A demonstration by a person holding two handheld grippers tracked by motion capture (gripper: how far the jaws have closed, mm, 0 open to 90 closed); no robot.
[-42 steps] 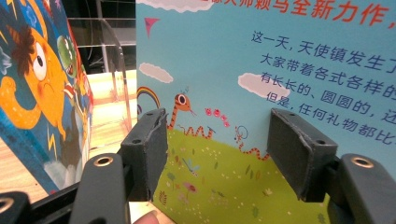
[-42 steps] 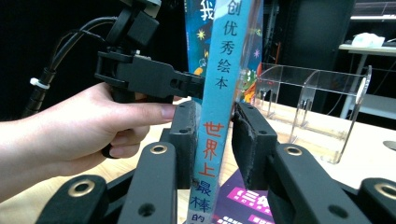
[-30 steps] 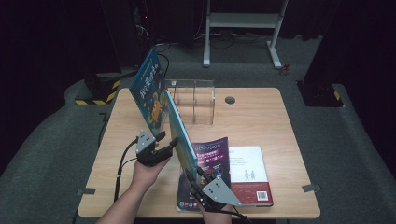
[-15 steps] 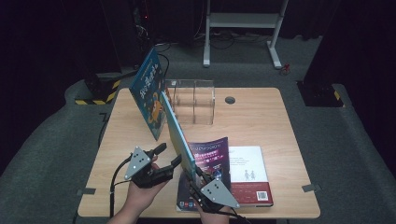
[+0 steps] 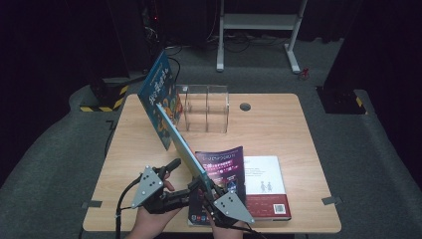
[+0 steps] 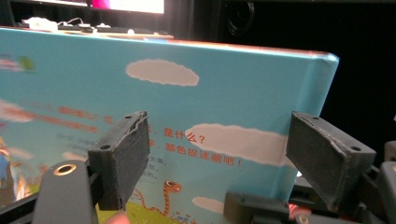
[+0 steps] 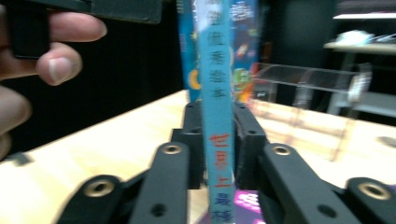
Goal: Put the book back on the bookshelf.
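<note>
right claw (image 7: 217,140): clamped on blue picture book's (image 5: 166,119) spine, book upright (tilted) | left claw (image 6: 233,158): just opening, wide, beside cover, nothing between

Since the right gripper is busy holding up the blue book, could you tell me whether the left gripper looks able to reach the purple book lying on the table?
Probably not directly: the raised blue book stands between the open left gripper and the purple book.
</note>
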